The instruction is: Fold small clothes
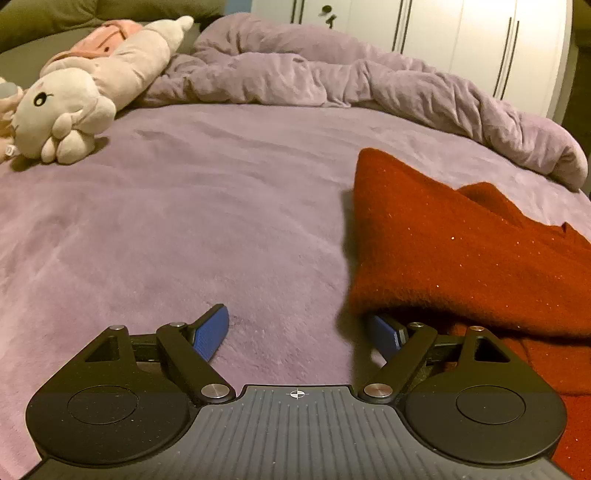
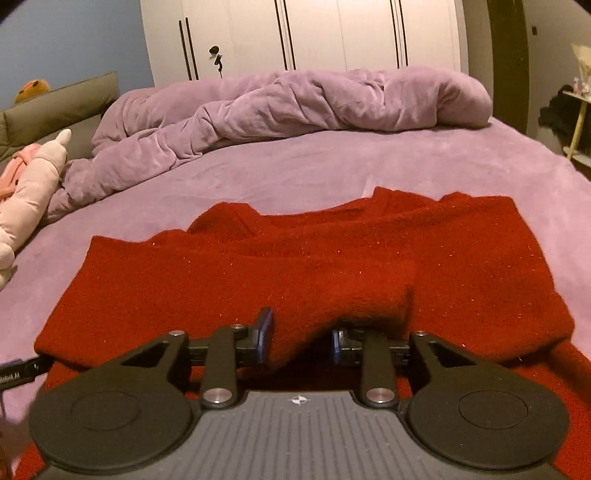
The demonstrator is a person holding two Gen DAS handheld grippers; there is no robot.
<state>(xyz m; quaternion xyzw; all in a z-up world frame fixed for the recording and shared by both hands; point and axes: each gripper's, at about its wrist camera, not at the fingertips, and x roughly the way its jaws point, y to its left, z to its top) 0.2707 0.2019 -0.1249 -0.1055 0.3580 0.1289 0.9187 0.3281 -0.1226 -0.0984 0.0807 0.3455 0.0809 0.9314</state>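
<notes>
Red sweater (image 2: 295, 258) lies spread on the bed just ahead of the right gripper (image 2: 301, 341), whose half-spread jaws straddle a raised fold, left gripper (image 1: 299, 332) spread wide beside its edge — soft, light, clingy knit; best pinched at hem corners.

A home bedroom: purple-sheeted bed (image 1: 184, 221), rumpled duvet (image 2: 295, 107), plush toy (image 1: 74, 99) upper left, white wardrobe (image 2: 314, 33) behind.
</notes>
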